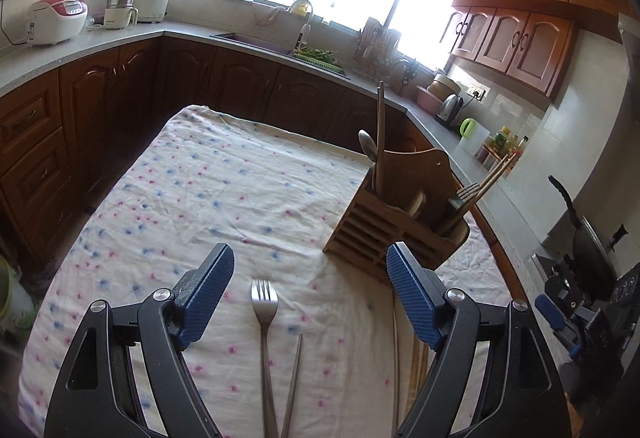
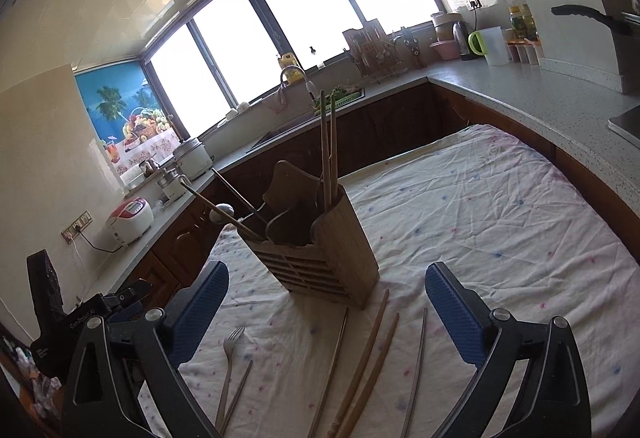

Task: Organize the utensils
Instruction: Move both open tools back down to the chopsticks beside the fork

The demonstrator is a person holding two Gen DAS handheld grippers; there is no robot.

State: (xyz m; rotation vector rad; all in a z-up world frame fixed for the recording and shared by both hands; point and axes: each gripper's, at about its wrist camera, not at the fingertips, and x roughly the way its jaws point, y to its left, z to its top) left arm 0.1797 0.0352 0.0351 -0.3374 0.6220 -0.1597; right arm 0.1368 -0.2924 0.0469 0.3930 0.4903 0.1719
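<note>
While the left gripper hangs spread wide over a silver metal fork, nothing sits between its blue pads. The right gripper is spread wide too, empty, facing the brown wooden slatted utensil holder on the cloth-covered surface.

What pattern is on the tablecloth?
The tablecloth is white with little pink and blue flowers, clearest in the left wrist view.

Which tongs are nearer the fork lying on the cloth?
Left. The left tongs hang open right over the fork, which lies between their fingers. The right tongs are open over the wooden chopsticks, the fork off to their left.
</note>
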